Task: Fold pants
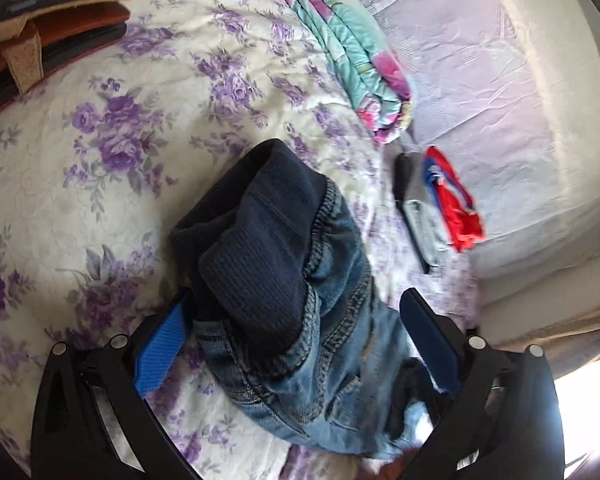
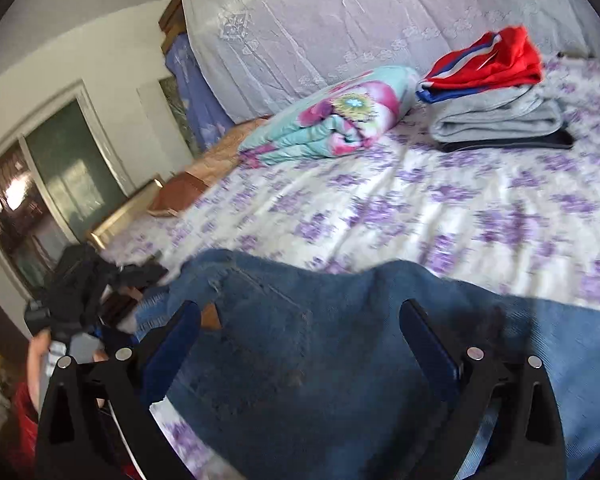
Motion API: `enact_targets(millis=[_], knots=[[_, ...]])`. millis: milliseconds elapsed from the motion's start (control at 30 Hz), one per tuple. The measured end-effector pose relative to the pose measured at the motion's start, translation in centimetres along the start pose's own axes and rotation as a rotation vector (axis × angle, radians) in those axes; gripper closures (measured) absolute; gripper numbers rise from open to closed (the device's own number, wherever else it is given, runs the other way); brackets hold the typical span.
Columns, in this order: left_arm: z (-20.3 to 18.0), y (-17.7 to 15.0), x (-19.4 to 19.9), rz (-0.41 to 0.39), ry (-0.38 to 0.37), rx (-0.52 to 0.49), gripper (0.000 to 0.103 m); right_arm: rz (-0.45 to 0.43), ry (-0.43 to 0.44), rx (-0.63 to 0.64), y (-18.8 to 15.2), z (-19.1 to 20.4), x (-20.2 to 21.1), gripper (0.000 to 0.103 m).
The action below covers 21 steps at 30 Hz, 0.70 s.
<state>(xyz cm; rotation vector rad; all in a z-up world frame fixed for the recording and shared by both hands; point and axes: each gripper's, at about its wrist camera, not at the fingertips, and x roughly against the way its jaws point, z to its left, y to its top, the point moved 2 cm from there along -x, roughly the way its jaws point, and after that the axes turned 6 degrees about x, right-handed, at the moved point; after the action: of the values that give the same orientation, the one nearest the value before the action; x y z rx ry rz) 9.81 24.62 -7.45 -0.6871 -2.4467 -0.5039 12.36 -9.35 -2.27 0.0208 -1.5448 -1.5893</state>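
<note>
Small blue denim pants (image 1: 312, 344) with a dark navy ribbed waistband (image 1: 256, 240) lie bunched on the purple-flowered bedsheet (image 1: 100, 160). My left gripper (image 1: 296, 312) is open, its blue-padded fingers (image 1: 160, 356) on either side of the waistband end. In the right wrist view the denim (image 2: 300, 344) spreads flat across the sheet (image 2: 420, 200). My right gripper (image 2: 300, 320) is open just above it, fingers (image 2: 432, 344) wide apart and holding nothing.
A rolled floral quilt (image 2: 332, 116) and a stack of folded clothes, red on grey (image 2: 496, 96), lie further up the bed. A lace-covered headboard (image 2: 380, 20) stands behind. Brown and dark folded items (image 1: 60, 28) sit at the left view's top left. A person's hand with the other gripper (image 2: 72, 320) is at the left.
</note>
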Motion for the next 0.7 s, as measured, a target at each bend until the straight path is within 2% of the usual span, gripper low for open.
enact_targets(millis=[133,200,233,267,300,333,400,567,700], knots=[[-0.4,-0.4,-0.5,-0.051,0.044,-0.040,0.005,-0.069,-0.180,0.114,-3.4,-1.9,5.7,0.003],[-0.5,-0.4,-0.7,-0.069,0.051,-0.055,0.005,-0.028,-0.301,0.090,-5.1,-4.7,7.2,0.003],[-0.6,-0.5,-0.7,-0.077,0.054,-0.069,0.005,-0.006,-0.334,0.037,-6.1,-6.5,7.8,0.003],[-0.6,-0.5,-0.7,-0.080,0.055,-0.079,0.005,0.004,-0.322,-0.031,-6.8,-8.2,8.1,0.003],[-0.6,-0.6,-0.7,-0.082,0.058,-0.098,0.005,-0.012,-0.252,-0.123,-7.3,-9.8,8.5,0.003],[-0.7,-0.7,-0.7,-0.083,0.060,-0.113,0.005,-0.067,-0.177,-0.190,-7.4,-11.0,9.2,0.003],[-0.8,-0.8,-0.8,-0.076,0.061,-0.146,0.005,-0.099,-0.113,-0.251,-7.7,-12.4,9.5,0.003],[-0.2,-0.2,-0.6,-0.057,0.015,-0.122,0.005,-0.096,-0.135,-0.222,-7.6,-12.0,9.3,0.003],[0.5,0.0,0.0,-0.012,-0.066,-0.092,0.005,-0.116,-0.104,-0.244,-7.8,-12.4,9.6,0.003]])
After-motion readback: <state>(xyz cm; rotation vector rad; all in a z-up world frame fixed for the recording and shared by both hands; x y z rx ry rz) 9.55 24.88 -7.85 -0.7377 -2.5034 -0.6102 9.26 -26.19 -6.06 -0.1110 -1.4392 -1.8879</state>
